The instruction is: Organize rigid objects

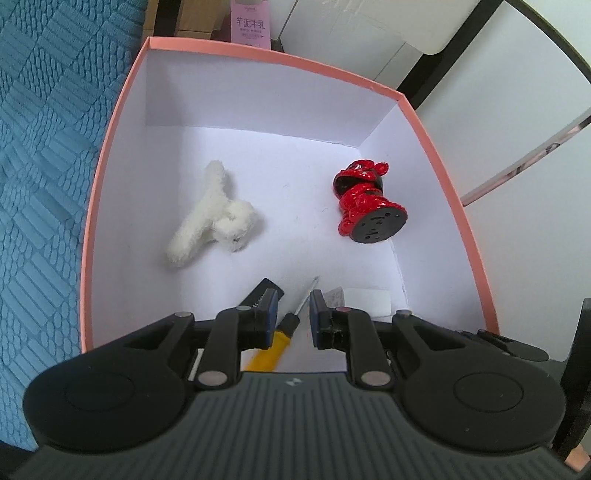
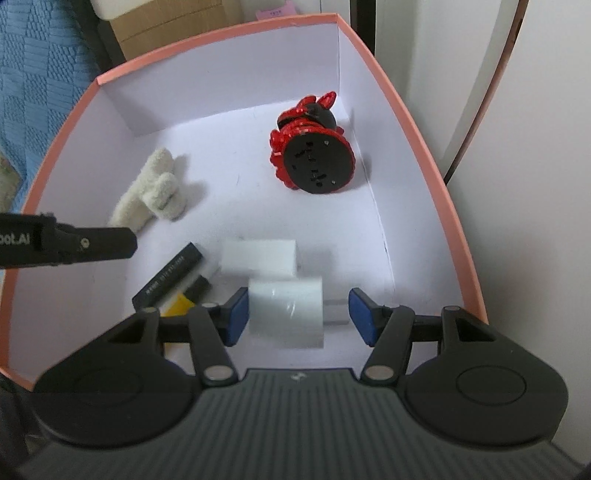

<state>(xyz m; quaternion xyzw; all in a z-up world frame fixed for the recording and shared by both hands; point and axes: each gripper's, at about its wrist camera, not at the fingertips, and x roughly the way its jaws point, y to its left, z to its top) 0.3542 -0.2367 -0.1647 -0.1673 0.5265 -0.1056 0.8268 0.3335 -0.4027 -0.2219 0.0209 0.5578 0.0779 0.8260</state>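
A pink box (image 1: 258, 51) (image 2: 221, 33) with white inside walls holds everything. A red figurine (image 1: 365, 199) (image 2: 314, 147) lies on its side at the right wall. A fluffy white clip (image 1: 210, 214) (image 2: 155, 192) lies to the left. At the near end are a black stick (image 1: 264, 290) (image 2: 170, 273), a yellow-handled screwdriver (image 1: 273, 343) (image 2: 179, 302) and a white block (image 1: 369, 301) (image 2: 258, 256). My left gripper (image 1: 293, 295) hangs over the screwdriver, shut to a narrow gap and holding nothing. My right gripper (image 2: 298, 295) is open around a white cylinder (image 2: 284, 314); the right pad stands clear of it.
Blue textured cloth (image 1: 37, 147) (image 2: 33, 55) lies left of the box. A pink carton (image 1: 251, 22) and a cardboard box (image 2: 173, 26) stand behind it. White panels (image 1: 517, 110) are on the right. One left-gripper finger (image 2: 110, 240) reaches in from the left.
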